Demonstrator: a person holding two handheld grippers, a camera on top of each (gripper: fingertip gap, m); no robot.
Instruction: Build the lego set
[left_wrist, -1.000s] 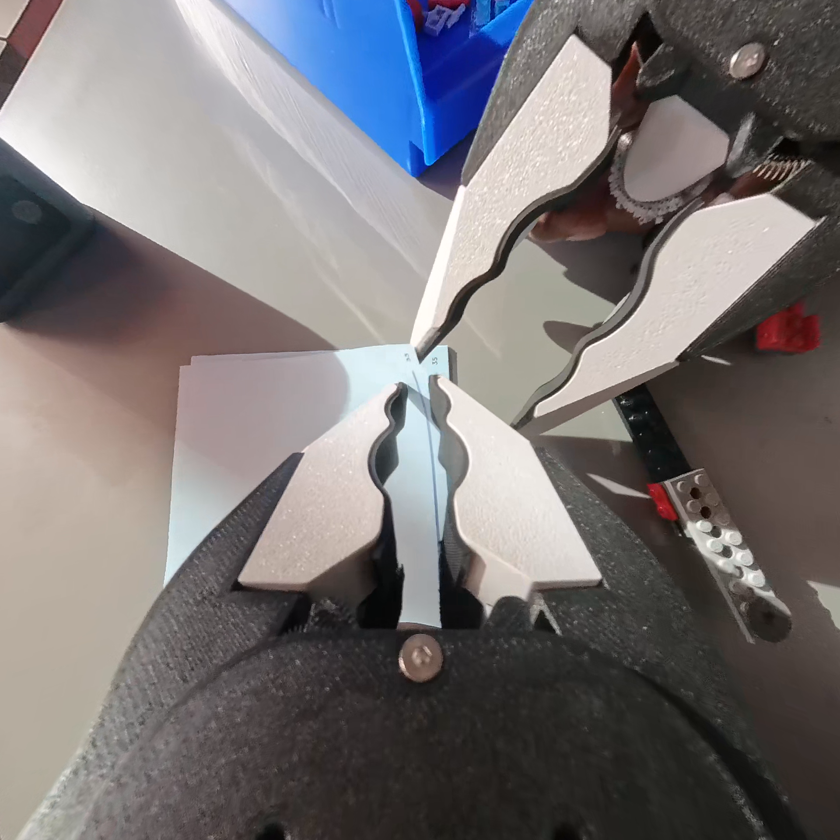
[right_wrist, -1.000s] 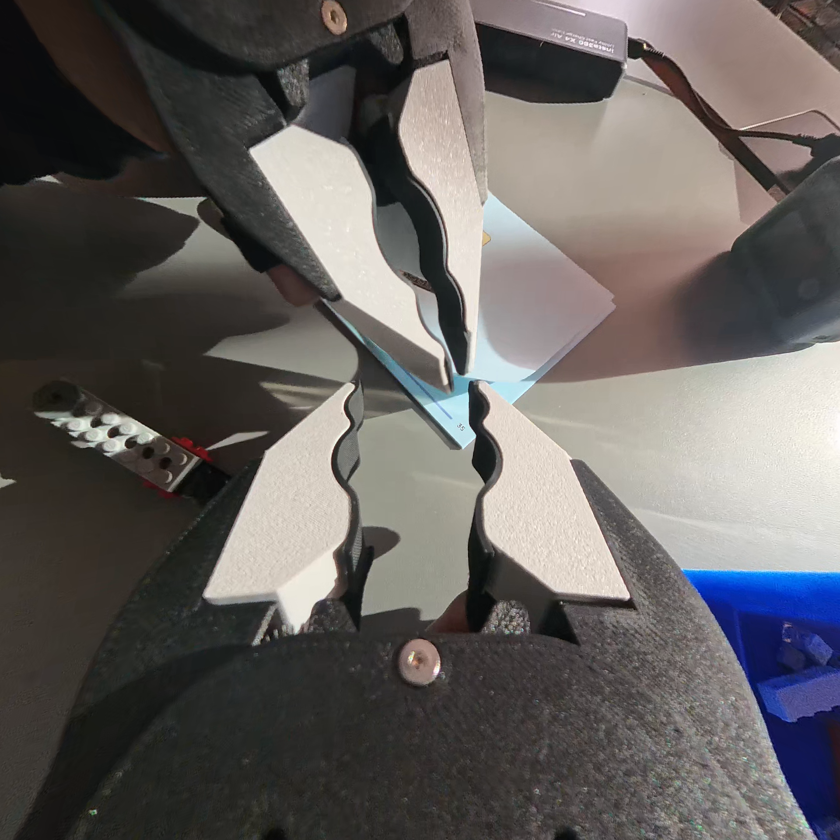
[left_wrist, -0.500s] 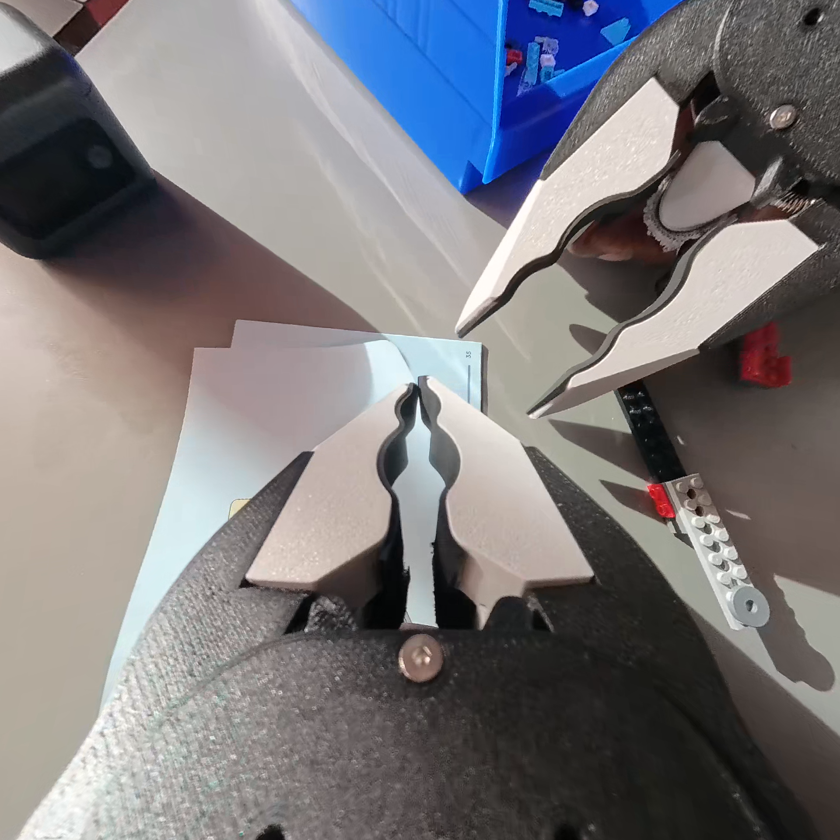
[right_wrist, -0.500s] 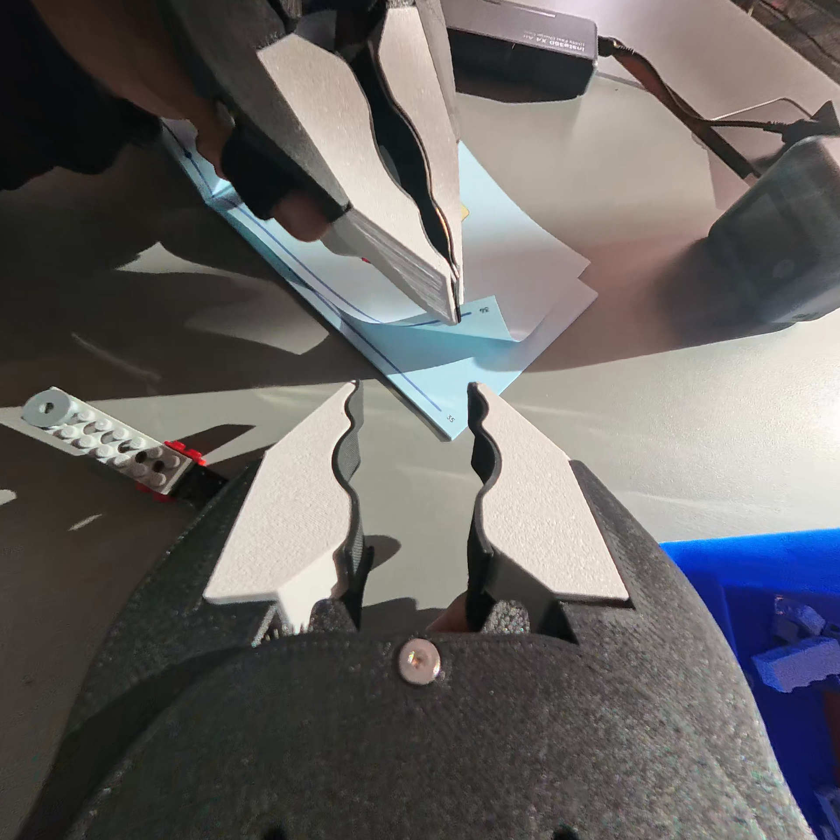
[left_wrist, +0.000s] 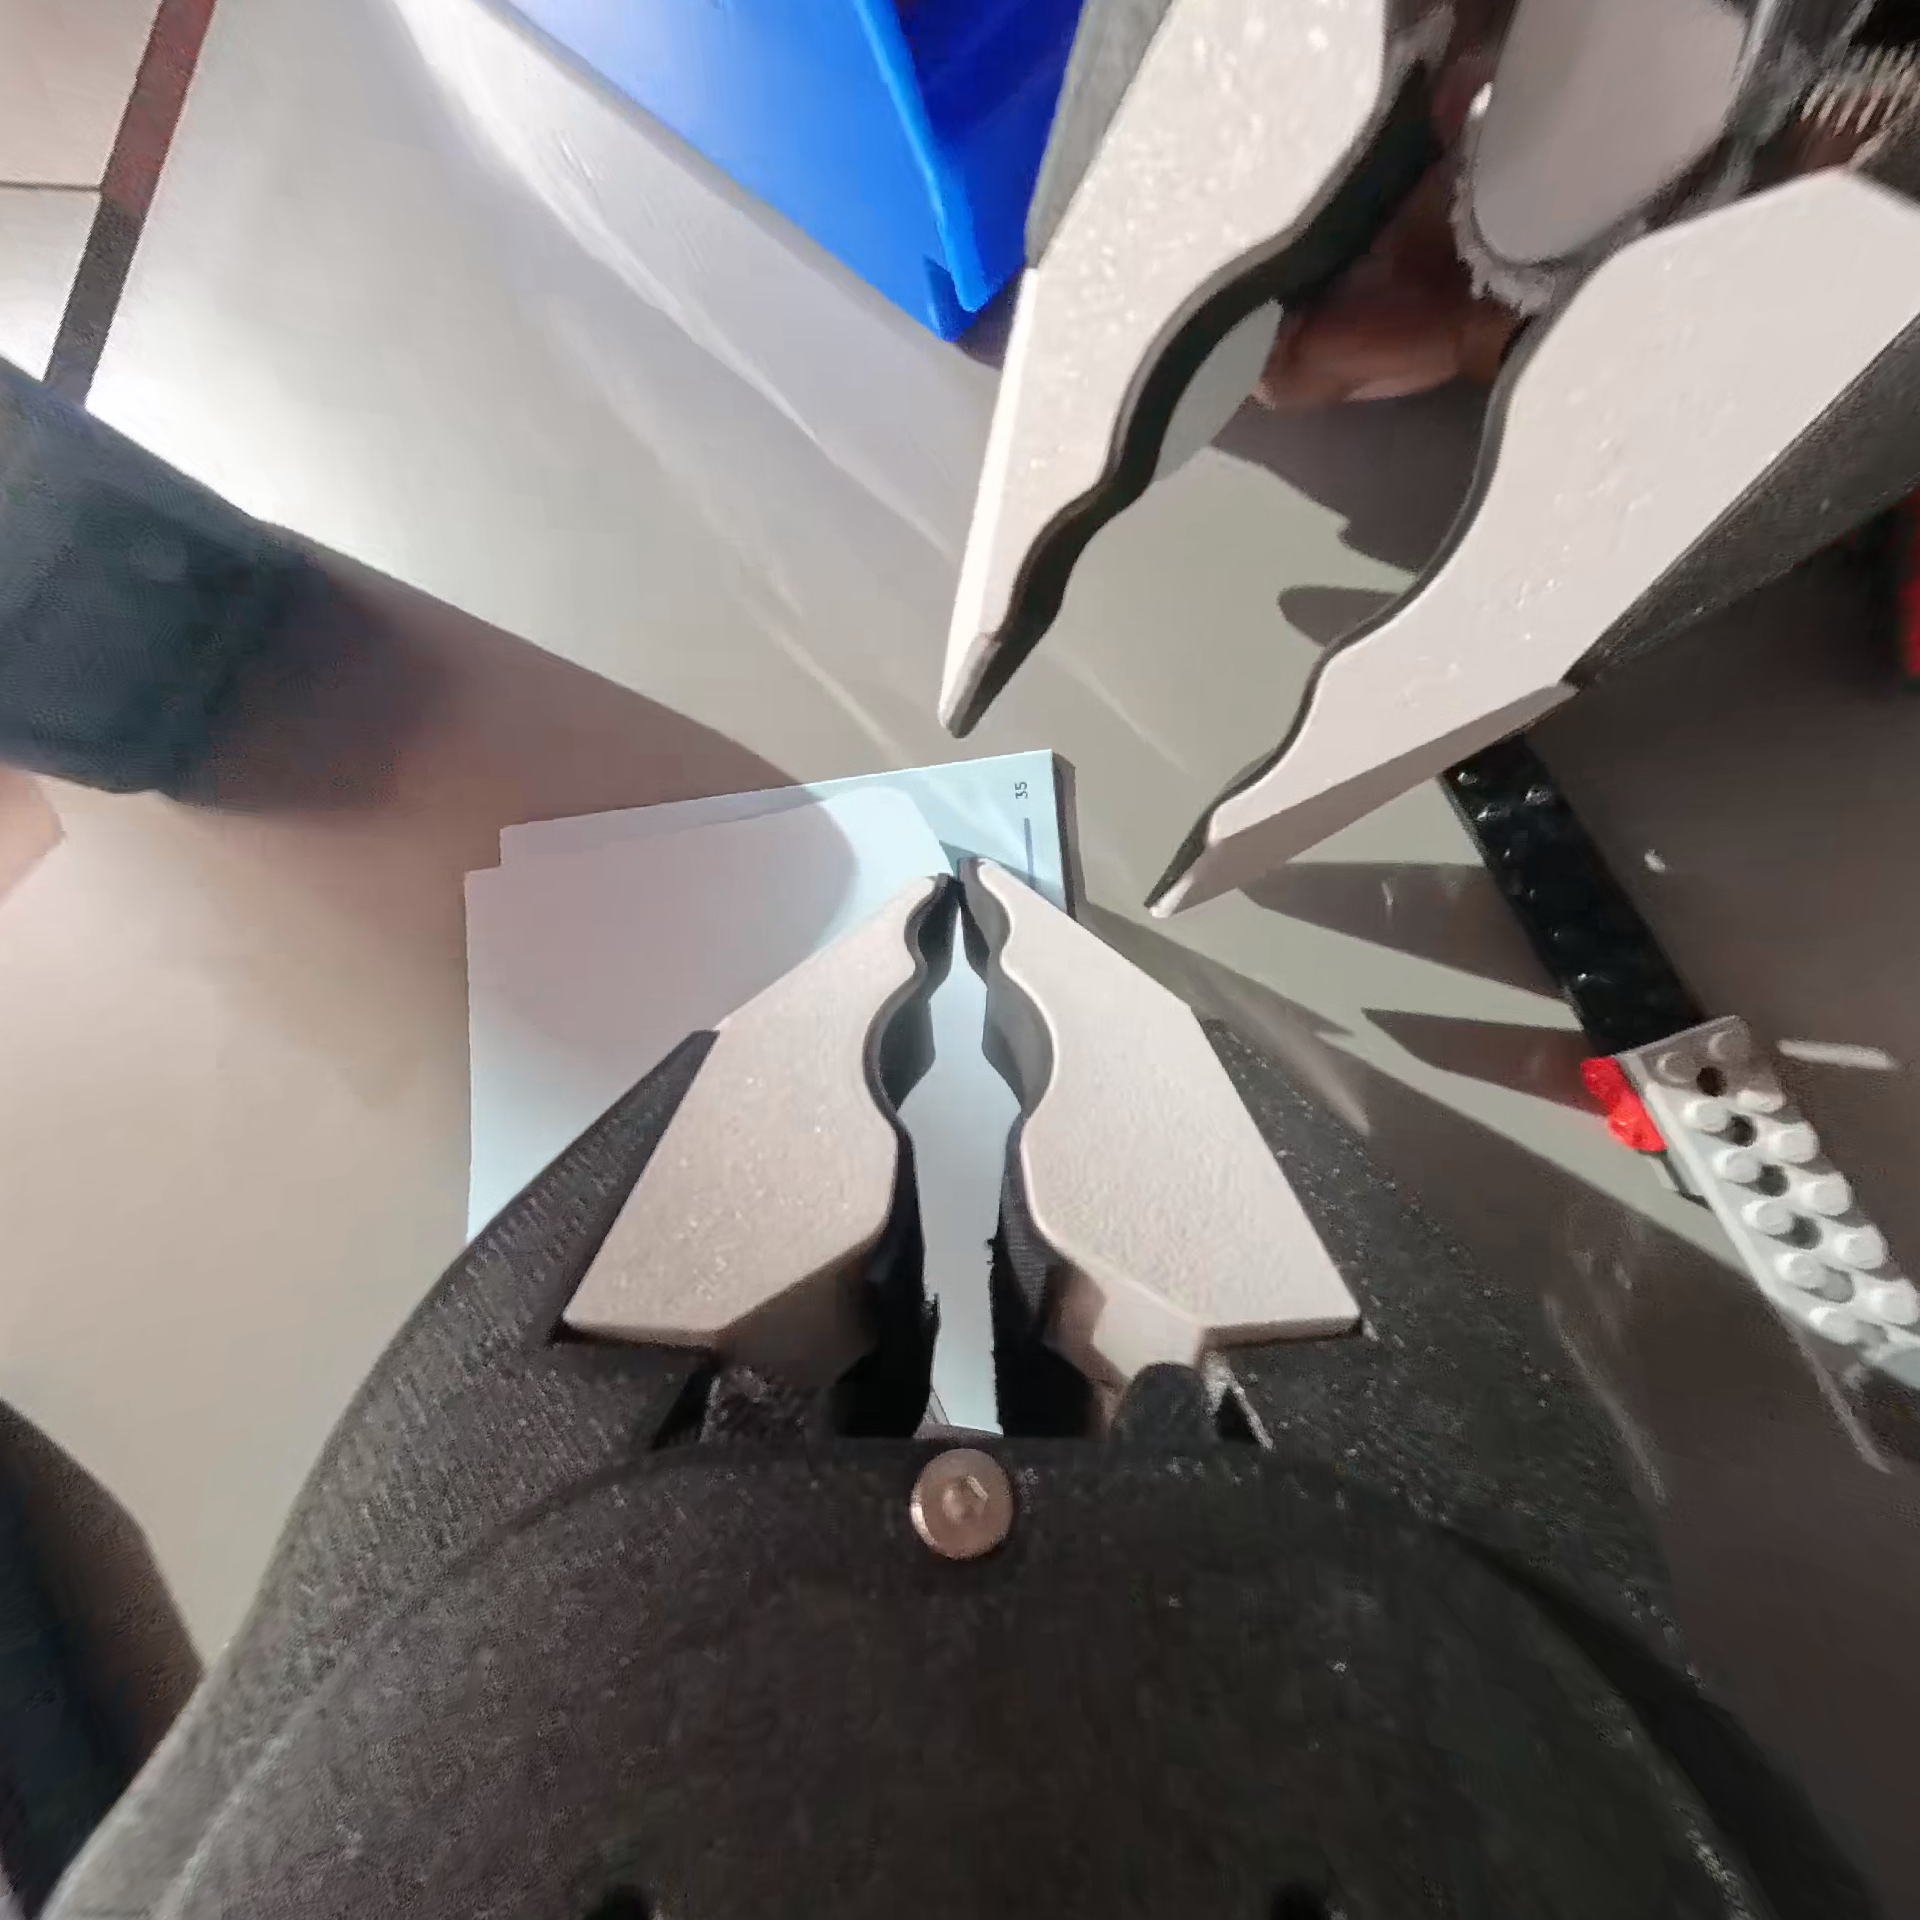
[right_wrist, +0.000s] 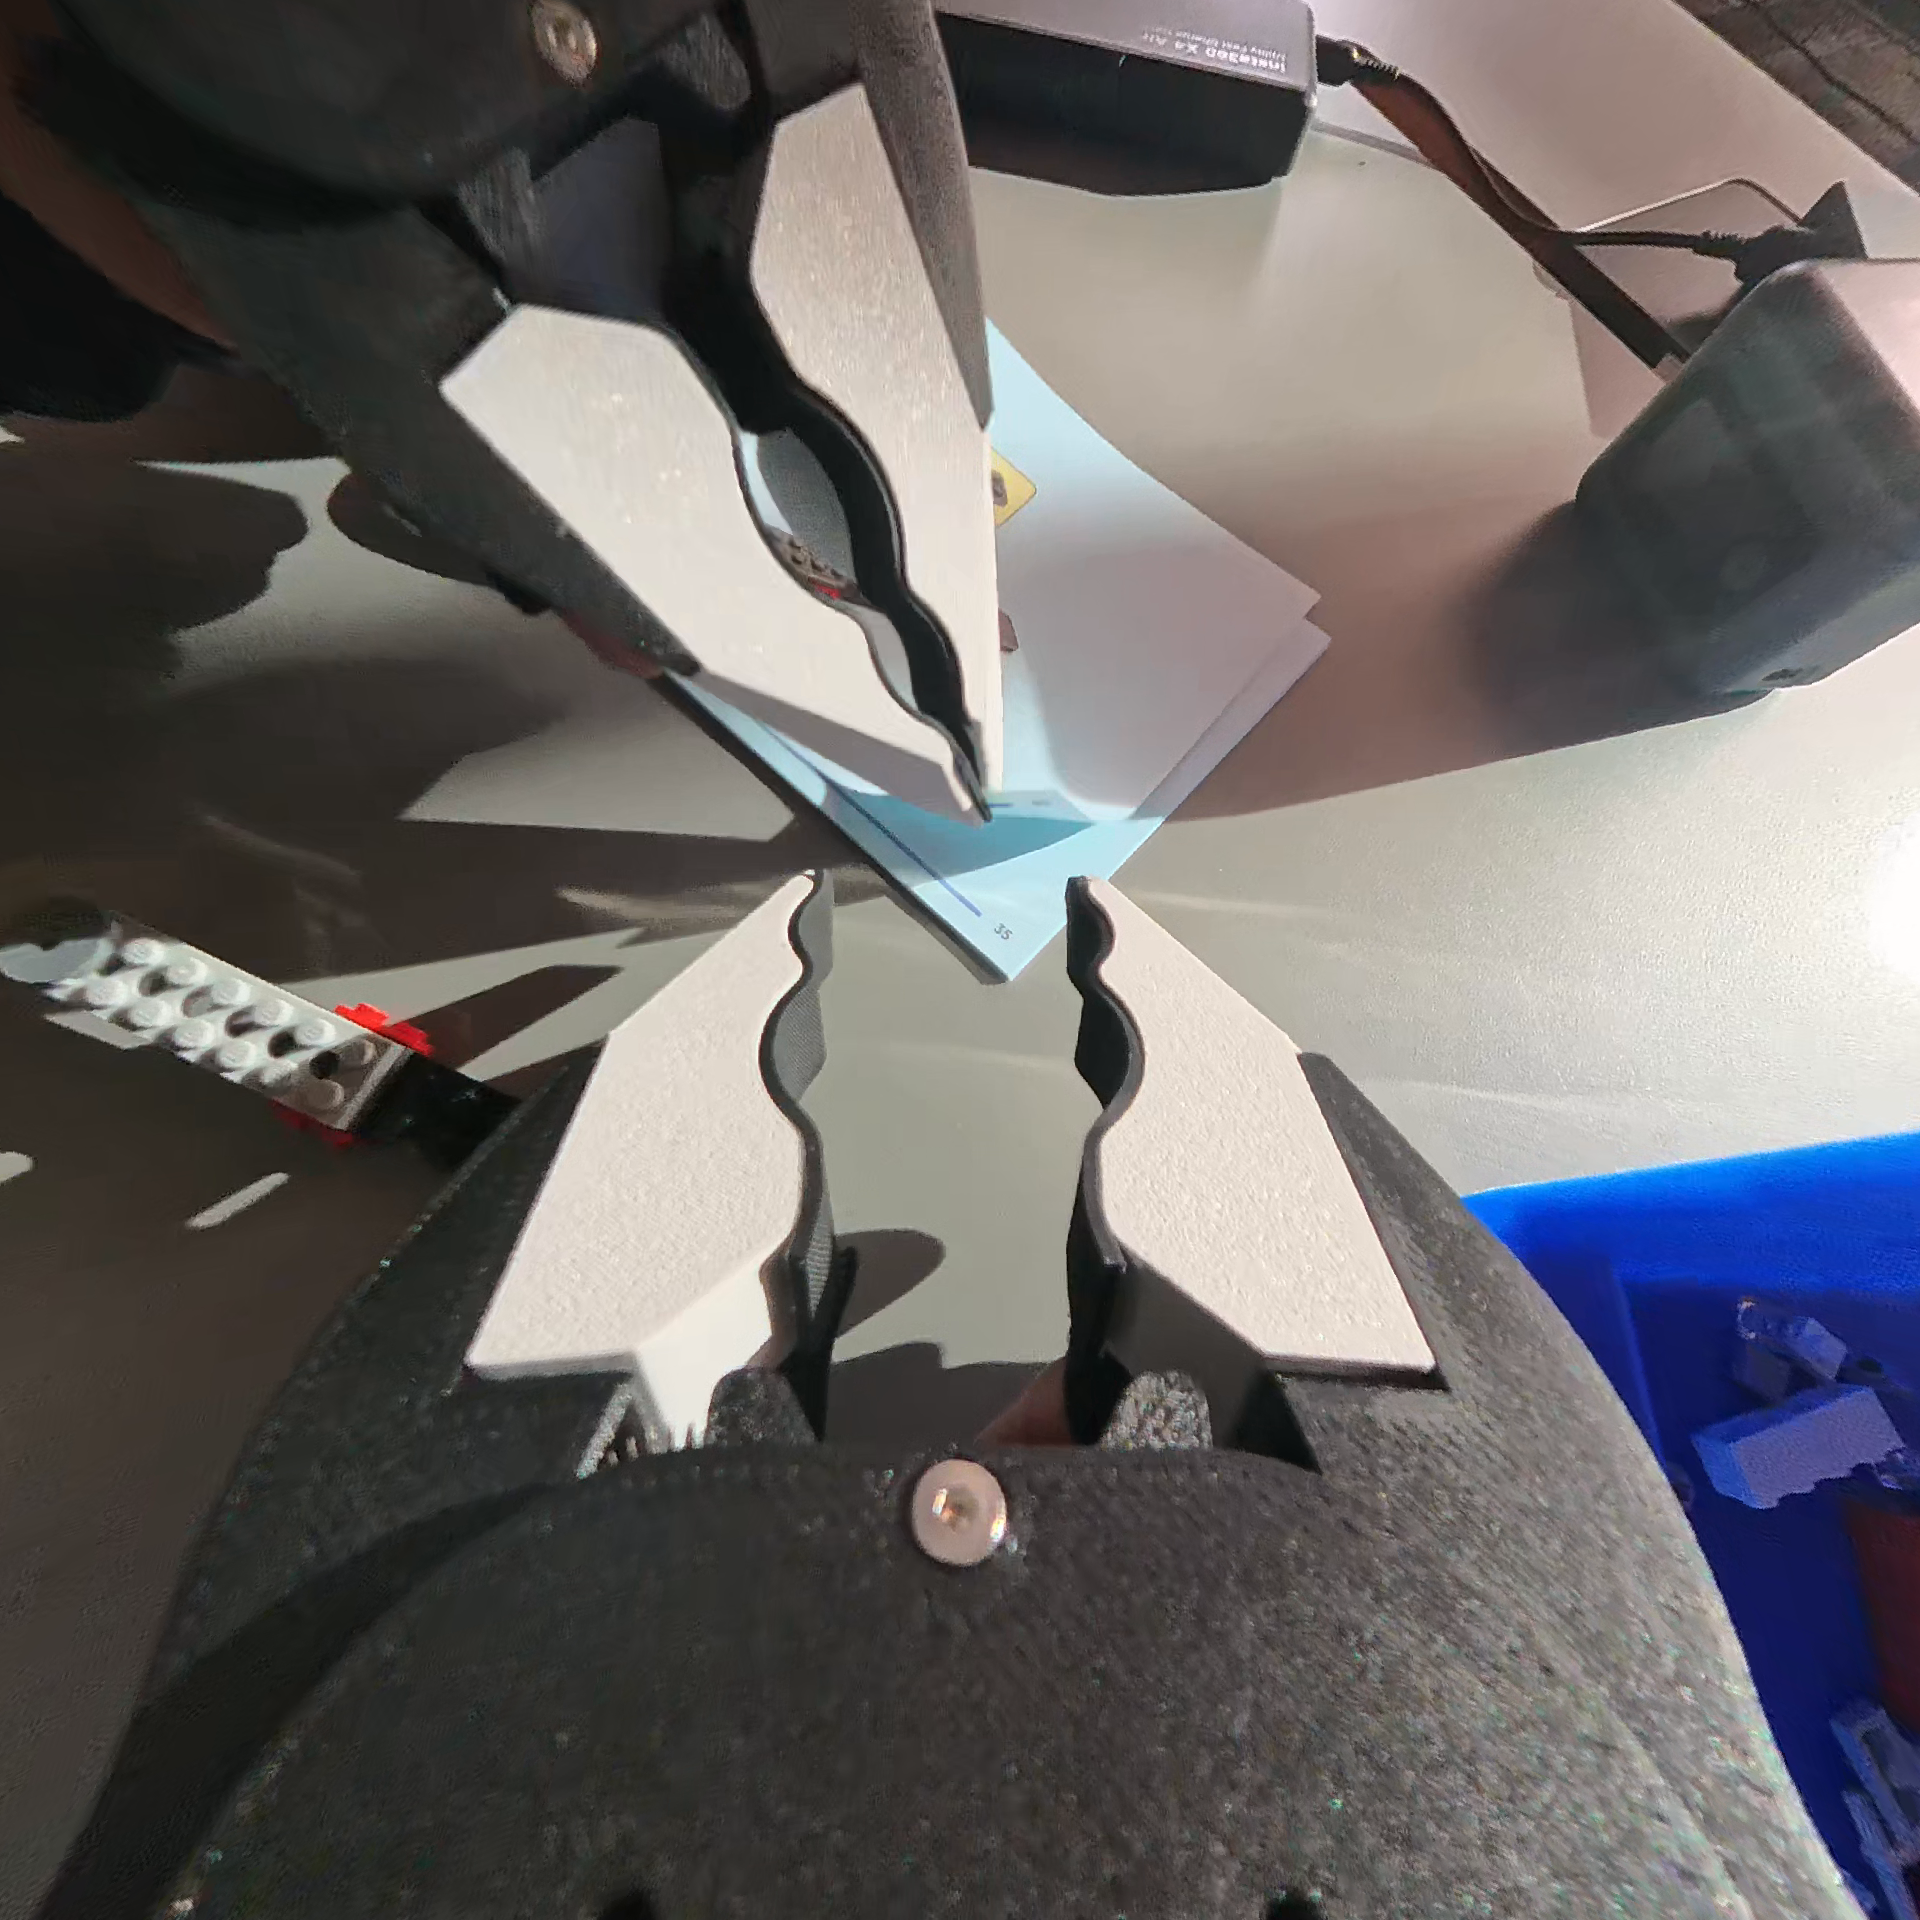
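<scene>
Light-blue instruction booklet (right_wrist: 1023, 894) lies flat on grey table (right_wrist: 1455, 935), top page curled up. Left gripper (left_wrist: 961, 891) has tips pinched together on that page corner. Right gripper (right_wrist: 940, 883) points at the booklet's near corner, jaws apart, empty; grey-black-red lego strip (right_wrist: 260, 1034) lies left of it.

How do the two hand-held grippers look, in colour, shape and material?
Both the left gripper and right gripper have rough black textured bodies, a silver screw at the centre, and two pale grey pointed fingers with wavy black-lined inner edges.
</scene>
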